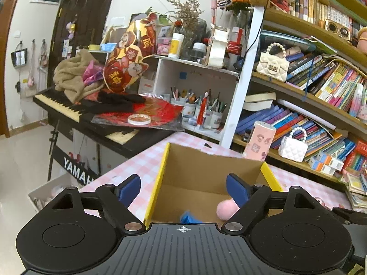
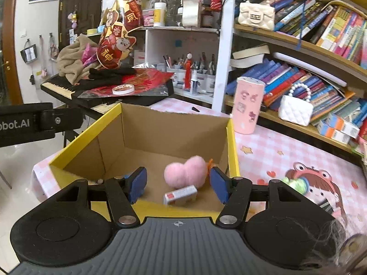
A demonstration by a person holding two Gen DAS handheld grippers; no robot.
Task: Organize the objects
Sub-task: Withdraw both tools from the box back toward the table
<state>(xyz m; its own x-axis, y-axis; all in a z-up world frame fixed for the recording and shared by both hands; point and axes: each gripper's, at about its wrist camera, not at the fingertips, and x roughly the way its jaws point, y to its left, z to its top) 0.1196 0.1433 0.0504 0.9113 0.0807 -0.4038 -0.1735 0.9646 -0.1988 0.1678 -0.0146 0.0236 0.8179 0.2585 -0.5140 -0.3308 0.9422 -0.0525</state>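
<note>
- Two grippers are in view: the left gripper (image 1: 183, 189) and the right gripper (image 2: 178, 184), both above the near edge of an open brown cardboard box with yellow-taped rims (image 2: 169, 123).
- Left gripper: jaws spread wide with nothing between the blue pads (image 1: 128, 189).
- Right gripper: jaws stand apart and grip nothing; the objects seen between the pads lie lower, on the box floor.
- Box contents, right wrist view: a small white and red rectangular carton (image 2: 180, 195) lies nearest, just beside a fluffy pink heart-shaped plush (image 2: 187, 175). An orange scrap shows at the plush's right edge.
- Box contents, left wrist view: a crumpled blue item (image 1: 188, 218) sits at the near wall; the pink plush (image 1: 226, 209) lies to its right.
- Pink checked tabletop (image 2: 270, 151) carries the box. A small green fuzzy item (image 2: 296, 183) rests on it right of the box.
- Beyond the box's far right corner stands a pink cylindrical container with stickers (image 2: 247, 106).
- Farthest: a loaded wooden bookshelf (image 2: 305, 45) and a black electric keyboard (image 1: 68, 110).
</note>
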